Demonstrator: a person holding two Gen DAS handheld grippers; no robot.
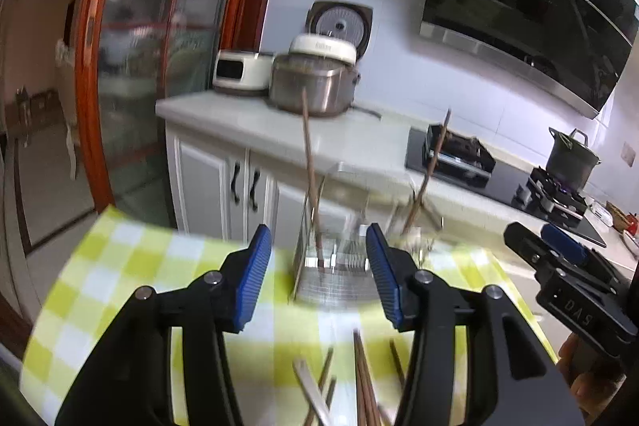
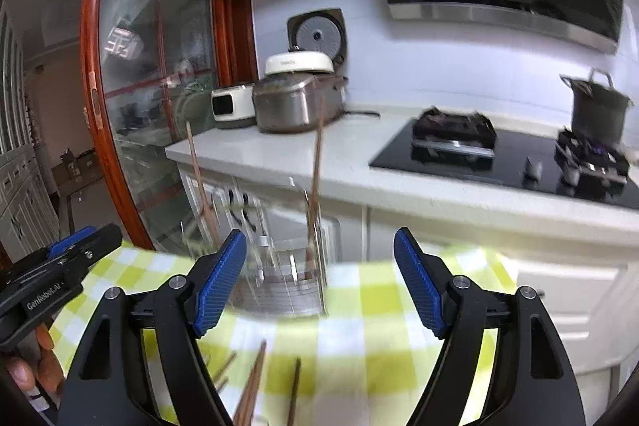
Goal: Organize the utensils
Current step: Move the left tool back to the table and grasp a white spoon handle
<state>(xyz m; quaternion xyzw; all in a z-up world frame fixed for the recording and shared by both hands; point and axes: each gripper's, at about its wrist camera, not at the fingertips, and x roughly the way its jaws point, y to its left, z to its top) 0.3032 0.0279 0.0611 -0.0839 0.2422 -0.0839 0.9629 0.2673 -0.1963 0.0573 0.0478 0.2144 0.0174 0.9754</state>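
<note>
A wire utensil holder (image 1: 331, 266) (image 2: 287, 282) stands at the far edge of the table with the green-and-white checked cloth (image 1: 131, 258) (image 2: 379, 306). Two wooden chopsticks (image 1: 309, 166) (image 2: 317, 178) stand upright in it. Loose chopsticks (image 1: 363, 378) (image 2: 251, 386) and a flat metal utensil (image 1: 311, 390) lie on the cloth under my grippers. My left gripper (image 1: 318, 238) hangs open just short of the holder, nothing between its blue pads. My right gripper (image 2: 319, 238) is open wider, also empty, facing the holder's right side. Both views are motion-blurred.
Beyond the table runs a white kitchen counter (image 1: 247, 122) with a rice cooker (image 1: 319, 82), a small white appliance (image 1: 239, 70), a gas hob (image 2: 499, 162) and a dark pot (image 2: 599, 106). A red-framed glass door (image 1: 131, 66) stands at left. A hand (image 2: 28, 374) holds the left gripper.
</note>
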